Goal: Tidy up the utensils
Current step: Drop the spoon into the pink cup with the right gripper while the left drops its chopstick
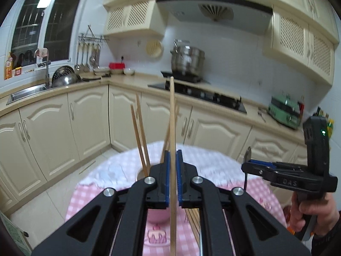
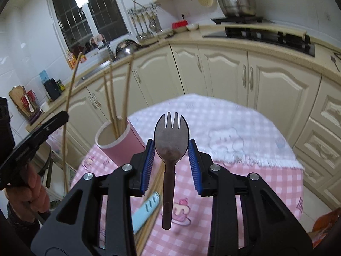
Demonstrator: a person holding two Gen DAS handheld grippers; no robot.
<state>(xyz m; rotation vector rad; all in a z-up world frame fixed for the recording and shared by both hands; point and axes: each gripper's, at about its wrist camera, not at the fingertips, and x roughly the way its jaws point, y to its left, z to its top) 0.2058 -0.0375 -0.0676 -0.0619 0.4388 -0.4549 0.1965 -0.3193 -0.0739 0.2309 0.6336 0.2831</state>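
Left gripper [image 1: 172,166]: jaws closed on a single wooden chopstick [image 1: 172,128], held upright, its tip rising well above the blue pads [image 1: 167,179] and its lower end running down between the arms.

Landmark: pink cup [image 2: 119,143], standing on the worktop [image 2: 245,181], which is covered with a pink checked cloth. Several chopsticks [image 2: 110,98] stand in the cup, leaning out at different angles. In the left wrist view the cup is mostly hidden behind the gripper; only its lower body shows, directly below the jaws.

Right gripper [image 2: 171,164]: jaws part open, the blue pads either side of a dark metal spork [image 2: 170,136]. The spork points tines-up, bowl between the pads, handle hanging down toward the camera. The pads appear to touch the edges of the bowl, but contact is hard to confirm from this angle. It sits just right of the cup.

On the worktop, nearer than the cup: a pale blue utensil handle [image 2: 147,209] lying at a slant, and beside it a bundle of wooden chopsticks [image 1: 192,224] lying flat.

A white towel [image 2: 223,128] covers the worktop beyond and right of the cup.

The right gripper shows at the right edge of the left wrist view, held by a hand [image 1: 309,215].
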